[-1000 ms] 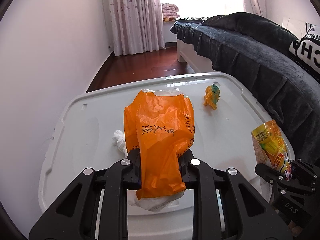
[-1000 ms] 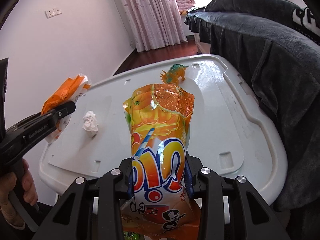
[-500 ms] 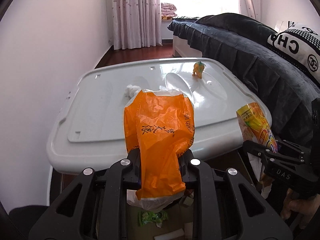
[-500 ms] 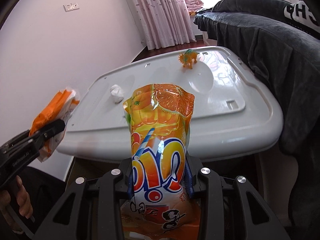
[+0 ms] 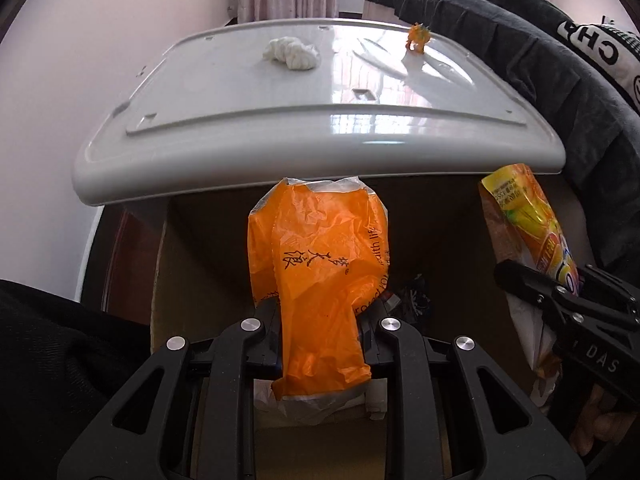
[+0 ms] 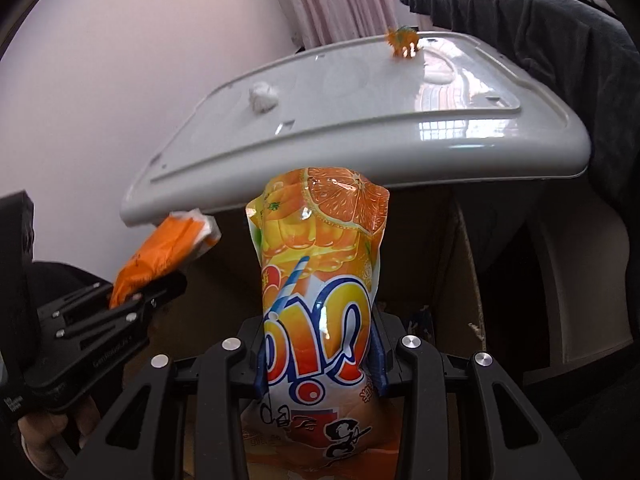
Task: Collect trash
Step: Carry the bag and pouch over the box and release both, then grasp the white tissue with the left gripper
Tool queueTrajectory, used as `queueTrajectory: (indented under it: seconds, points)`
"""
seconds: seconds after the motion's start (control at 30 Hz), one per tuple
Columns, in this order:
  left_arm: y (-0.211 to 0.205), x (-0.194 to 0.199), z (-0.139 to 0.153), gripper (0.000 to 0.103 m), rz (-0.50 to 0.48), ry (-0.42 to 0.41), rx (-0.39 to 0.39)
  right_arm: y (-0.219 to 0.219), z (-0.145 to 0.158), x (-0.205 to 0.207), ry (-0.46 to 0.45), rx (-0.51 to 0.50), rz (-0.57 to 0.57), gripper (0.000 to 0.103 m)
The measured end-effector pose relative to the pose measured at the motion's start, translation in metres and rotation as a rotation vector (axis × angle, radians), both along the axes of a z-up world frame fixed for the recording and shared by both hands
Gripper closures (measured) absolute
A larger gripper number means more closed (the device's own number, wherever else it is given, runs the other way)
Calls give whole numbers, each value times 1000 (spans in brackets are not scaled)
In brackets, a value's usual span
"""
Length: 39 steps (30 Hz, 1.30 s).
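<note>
My left gripper (image 5: 318, 322) is shut on a crumpled orange plastic wrapper (image 5: 320, 264), held upright over an open cardboard box (image 5: 164, 264) below the table's front edge. My right gripper (image 6: 320, 354) is shut on an orange juice pouch (image 6: 320, 276), also above the box (image 6: 468, 248). Each gripper shows in the other's view: the right one (image 5: 560, 292) with its pouch (image 5: 532, 220) at right, the left one (image 6: 160, 292) with its wrapper (image 6: 160, 256) at left. A crumpled white tissue (image 5: 291, 53) (image 6: 262, 96) lies on the white plastic table top (image 5: 256, 108) (image 6: 360, 120).
A small orange toy dinosaur (image 5: 418, 38) (image 6: 402, 42) stands at the table's far right. A bed with a dark blanket (image 5: 560, 72) runs along the right side. A pale wall (image 5: 80, 60) is on the left. Some scraps lie in the box (image 5: 412, 296).
Both grippers drew back from over the table and sank below its front edge, carrying wrapper and pouch. The cardboard box has come into view beneath them.
</note>
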<state>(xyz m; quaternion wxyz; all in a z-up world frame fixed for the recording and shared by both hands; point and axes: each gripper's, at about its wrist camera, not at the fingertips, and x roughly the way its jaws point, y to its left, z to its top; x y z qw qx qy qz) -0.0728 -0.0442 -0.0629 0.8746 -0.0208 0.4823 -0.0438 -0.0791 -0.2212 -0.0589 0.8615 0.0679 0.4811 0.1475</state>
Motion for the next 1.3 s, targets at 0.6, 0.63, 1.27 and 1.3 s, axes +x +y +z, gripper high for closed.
queueTrajectory:
  seconds: [0.6,0.63,1.27,1.3]
  points:
    - [2,21,-37,81,58,129,-2,6,-28,16,99,-13,-1,65]
    - [0,23,-37,81,58,128,0,5,-27,15,98,-11,0,65]
    - [3,9,-30,26,90,120,-10,-25,-3,9,46,18,-97,26]
    - [2,9,-27,26,87,112,-15,-27,0,9,38,21,-104,26]
